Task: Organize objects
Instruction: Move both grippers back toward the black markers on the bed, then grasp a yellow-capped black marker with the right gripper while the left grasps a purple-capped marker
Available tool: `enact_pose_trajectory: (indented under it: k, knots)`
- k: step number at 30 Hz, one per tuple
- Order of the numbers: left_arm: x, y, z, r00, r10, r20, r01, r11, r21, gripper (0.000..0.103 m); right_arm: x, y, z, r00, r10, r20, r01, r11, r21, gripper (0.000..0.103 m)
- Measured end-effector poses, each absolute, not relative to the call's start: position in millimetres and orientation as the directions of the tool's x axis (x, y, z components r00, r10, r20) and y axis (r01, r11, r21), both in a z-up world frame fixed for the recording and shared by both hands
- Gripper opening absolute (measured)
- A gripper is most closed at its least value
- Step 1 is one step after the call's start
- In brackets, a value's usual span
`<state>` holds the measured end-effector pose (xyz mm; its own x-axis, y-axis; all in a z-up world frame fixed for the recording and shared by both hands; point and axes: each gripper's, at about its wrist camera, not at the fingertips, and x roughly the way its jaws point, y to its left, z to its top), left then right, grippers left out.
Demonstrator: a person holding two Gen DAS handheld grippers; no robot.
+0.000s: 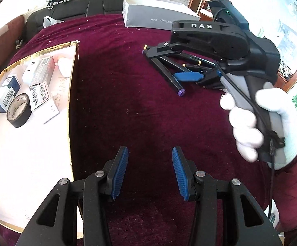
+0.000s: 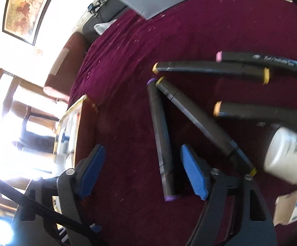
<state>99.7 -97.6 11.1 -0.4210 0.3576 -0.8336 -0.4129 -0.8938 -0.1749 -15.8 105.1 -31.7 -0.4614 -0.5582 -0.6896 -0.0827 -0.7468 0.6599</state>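
Right gripper (image 2: 142, 172), jaws wide, empty, sits low over the purple-capped marker (image 2: 161, 143) on the red bench (image 2: 128, 61). Best centre on the barrel before closing. Left gripper (image 1: 149, 172) open, idle beside the tray (image 1: 69, 106).

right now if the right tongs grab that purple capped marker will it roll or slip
The purple capped marker looks like a stiff, light plastic barrel, so it should lift without bending. Lying flat on the red cloth, it probably won't roll far. It touches a yellow capped marker near the top, which may get nudged.
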Motion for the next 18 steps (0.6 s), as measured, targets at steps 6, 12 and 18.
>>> enact_pose_trajectory:
  k: [6,12,18]
  knots:
    - [100,-100,12,-0.416,0.368,-0.831,-0.418,-0.89,-0.185,0.039,-5,78,-35,-0.333,-0.68,-0.653,0.003,-0.693,0.72,0.078]
    - [100,-102,11,-0.409,0.375,-0.832,-0.417,-0.888,-0.195,0.039,-5,89,4,-0.523,-0.333,-0.785,-0.01,-0.918,0.396,0.078]
    - [95,-105,9,-0.408,0.387,-0.827,-0.414,-0.886,-0.21,0.039,-19,93,-5,-0.523,-0.15,-0.839,-0.036,-0.98,0.197,0.055]
